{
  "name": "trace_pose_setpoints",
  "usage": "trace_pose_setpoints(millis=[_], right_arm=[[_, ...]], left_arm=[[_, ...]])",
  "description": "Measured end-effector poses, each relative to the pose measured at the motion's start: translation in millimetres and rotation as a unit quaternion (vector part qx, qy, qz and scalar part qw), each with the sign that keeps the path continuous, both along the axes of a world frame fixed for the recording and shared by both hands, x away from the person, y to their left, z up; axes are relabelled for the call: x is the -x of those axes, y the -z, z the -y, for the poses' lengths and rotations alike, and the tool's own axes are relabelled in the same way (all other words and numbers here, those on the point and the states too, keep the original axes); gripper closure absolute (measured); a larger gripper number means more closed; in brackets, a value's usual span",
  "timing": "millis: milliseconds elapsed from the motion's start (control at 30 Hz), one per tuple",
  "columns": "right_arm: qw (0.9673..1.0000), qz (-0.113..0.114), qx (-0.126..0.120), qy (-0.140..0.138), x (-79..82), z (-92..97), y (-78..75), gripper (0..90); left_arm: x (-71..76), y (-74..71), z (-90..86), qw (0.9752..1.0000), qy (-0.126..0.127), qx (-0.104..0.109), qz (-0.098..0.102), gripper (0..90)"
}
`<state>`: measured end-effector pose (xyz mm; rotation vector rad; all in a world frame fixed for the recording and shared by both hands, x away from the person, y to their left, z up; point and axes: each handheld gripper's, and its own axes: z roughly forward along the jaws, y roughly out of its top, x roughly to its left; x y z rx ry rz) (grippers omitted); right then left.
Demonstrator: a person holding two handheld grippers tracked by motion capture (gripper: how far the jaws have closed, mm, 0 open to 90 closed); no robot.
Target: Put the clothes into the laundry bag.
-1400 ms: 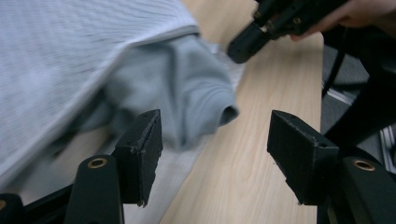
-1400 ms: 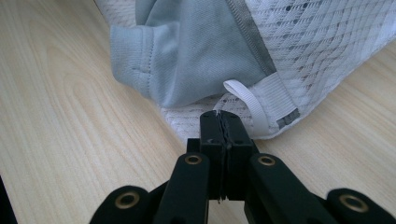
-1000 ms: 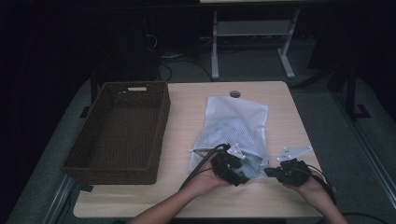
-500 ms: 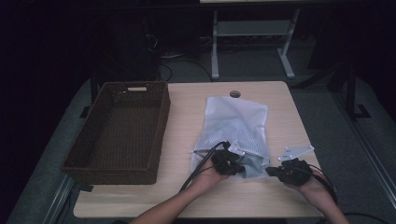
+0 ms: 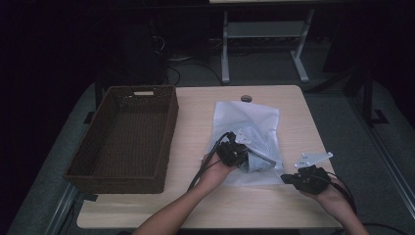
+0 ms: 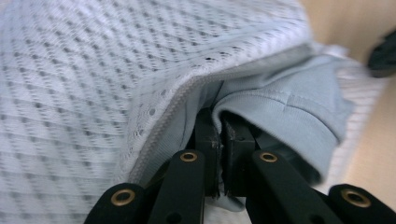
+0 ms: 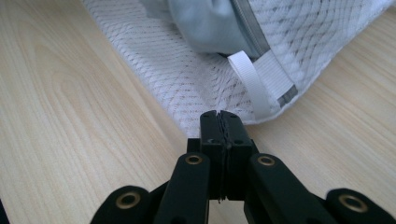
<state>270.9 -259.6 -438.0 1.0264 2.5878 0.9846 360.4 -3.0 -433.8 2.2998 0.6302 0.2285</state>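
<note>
- Table (image 5: 195, 117): wicker basket (image 5: 122, 137) on its left side, white mesh bag (image 5: 247, 122) lying flat right of centre.
- Pale blue garment (image 6: 280, 107) sticks out of bag's near, zippered mouth.
- L gripper (image 6: 219, 135): jaws just closed, pinching garment edge at bag mouth.
- R gripper (image 7: 219, 116): jaws closed, clamping bag's near corner edge, beside white tab (image 7: 250, 84).

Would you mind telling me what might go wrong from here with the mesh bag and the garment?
1. The left tool has just closed on the pale blue garment at the mesh bag's zipper opening; a pull may drag the bag along.
2. The right tool is shut on the bag's very corner, a thin hold that could slip.
3. The garment might snag on the zipper edge.
</note>
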Motion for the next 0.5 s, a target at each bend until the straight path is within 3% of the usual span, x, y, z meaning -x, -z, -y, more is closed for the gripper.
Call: trace_pose_setpoints(millis=[233,400,500], right_arm=[[1.0000,0.002,-0.004,0.002,-0.4,5.1,-2.3,88.9],[1.0000,0.004,-0.004,0.005,-0.6,6.6,-3.4,89.1],[1.0000,0.003,-0.006,0.005,-0.8,6.2,-3.2,89.1]], left_arm=[[-15.4,10.8,3.8,0.9993,-0.027,-0.024,0.010,86.4],[-25.2,15.3,2.7,0.9964,-0.051,-0.053,0.043,86.5],[-34.0,17.0,-2.4,0.9975,-0.058,-0.031,0.027,86.3]])
